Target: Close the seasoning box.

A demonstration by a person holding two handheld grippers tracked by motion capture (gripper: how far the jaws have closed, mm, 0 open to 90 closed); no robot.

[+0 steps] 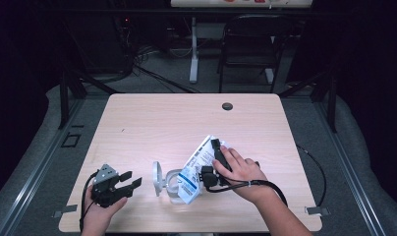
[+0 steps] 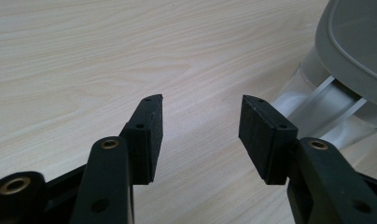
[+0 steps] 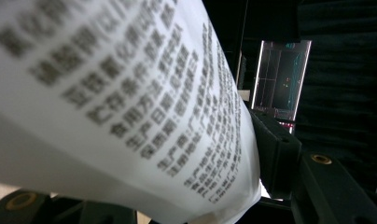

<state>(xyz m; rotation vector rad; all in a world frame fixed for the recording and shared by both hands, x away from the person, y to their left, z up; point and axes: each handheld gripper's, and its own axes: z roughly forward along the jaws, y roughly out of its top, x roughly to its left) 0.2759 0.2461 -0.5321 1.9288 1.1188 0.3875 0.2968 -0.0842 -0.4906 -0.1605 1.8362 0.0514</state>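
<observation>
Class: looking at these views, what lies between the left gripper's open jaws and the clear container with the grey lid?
Only bare wooden table separates the left gripper from the container, clearest in the left gripper view.

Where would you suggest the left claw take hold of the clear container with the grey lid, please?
Probably its clear body, from the left claw's own side. The container lies tipped on the table, its hinged grey lid swung open towards that claw, so come in just beside the lid. The bag, held by the right claw, covers its far side.

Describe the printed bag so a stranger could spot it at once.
On the pale wood table, look near the front edge, right of the middle. The white bag is clamped in the right gripper, tilted over a clear container. Dense dark print and blue marks set it apart.
</observation>
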